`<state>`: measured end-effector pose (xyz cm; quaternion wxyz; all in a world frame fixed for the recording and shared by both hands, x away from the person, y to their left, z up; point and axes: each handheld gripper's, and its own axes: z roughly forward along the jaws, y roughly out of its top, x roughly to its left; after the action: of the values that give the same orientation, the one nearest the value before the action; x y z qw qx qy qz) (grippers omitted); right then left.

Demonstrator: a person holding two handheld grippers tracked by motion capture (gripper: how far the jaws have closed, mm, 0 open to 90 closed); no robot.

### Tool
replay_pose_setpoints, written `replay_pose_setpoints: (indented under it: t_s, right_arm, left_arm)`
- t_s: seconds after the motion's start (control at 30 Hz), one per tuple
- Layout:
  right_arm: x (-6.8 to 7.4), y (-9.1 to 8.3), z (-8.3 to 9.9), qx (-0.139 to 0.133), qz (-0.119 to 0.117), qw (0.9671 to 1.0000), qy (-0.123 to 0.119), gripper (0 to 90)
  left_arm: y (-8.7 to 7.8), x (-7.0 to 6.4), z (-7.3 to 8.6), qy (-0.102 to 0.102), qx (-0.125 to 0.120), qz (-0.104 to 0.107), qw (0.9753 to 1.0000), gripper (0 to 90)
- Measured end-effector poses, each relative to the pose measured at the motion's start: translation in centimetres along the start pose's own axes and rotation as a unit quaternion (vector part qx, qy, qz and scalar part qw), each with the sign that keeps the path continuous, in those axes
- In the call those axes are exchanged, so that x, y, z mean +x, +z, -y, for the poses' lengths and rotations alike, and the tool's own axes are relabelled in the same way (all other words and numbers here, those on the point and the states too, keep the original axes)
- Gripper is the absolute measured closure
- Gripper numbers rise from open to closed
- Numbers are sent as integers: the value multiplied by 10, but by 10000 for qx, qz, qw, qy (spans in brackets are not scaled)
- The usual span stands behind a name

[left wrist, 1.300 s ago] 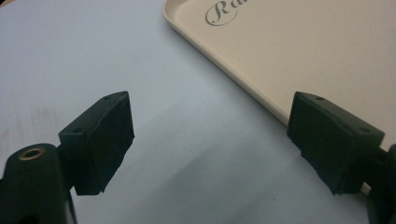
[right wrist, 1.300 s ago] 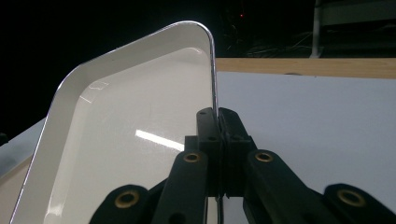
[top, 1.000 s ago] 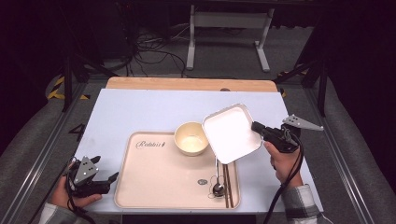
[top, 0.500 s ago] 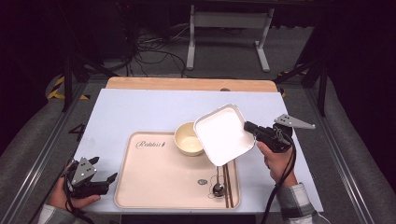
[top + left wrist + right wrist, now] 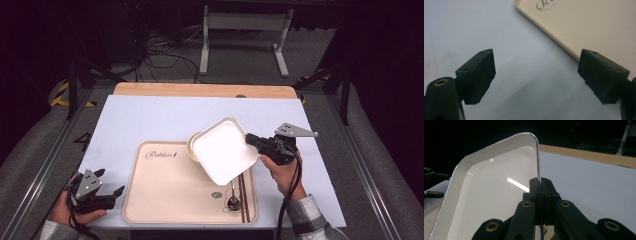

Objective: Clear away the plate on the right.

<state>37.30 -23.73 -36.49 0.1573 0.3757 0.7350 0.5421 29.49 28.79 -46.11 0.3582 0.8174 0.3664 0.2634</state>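
The right gripper (image 5: 248, 138) is clenched on the rim of a glossy white square plastic dish (image 5: 223, 150), its two black jaws pinched together over the thin edge, as the right gripper view shows with the dish (image 5: 489, 195) rising tilted ahead and to the left of the jaws. In the high view the dish hangs in the air beyond the jaw tips, slanted, above the far right part of a beige rectangular serving tray (image 5: 165, 190) and covering most of a small cream round bowl (image 5: 191, 146) that stands on it. Just below the dish lie dark wooden chopsticks (image 5: 243, 197) and a metal spoon (image 5: 233, 199). The left gripper (image 5: 114, 192) rests released, jaws wide apart over the pale blue tabletop (image 5: 474, 30), with the tray's edge (image 5: 554, 37) just ahead of its fingers.
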Motion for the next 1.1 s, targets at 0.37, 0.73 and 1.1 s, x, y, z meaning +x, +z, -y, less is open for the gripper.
replay_pose_setpoints:
  t_s: [0.37,0.73,1.1]
  right_arm:
    - [26,26,8,367,-349,9981,-351,892]
    - [52,48,16,773,-620,9914,-853,891]
    - [65,64,27,1110,-729,9841,-1177,891]
  left_arm:
    - [2,-1,-2,30,23,9,10000,153]
    - [-1,-1,0,29,25,-15,10000,153]
    - [-4,-1,2,7,22,-38,10000,153]
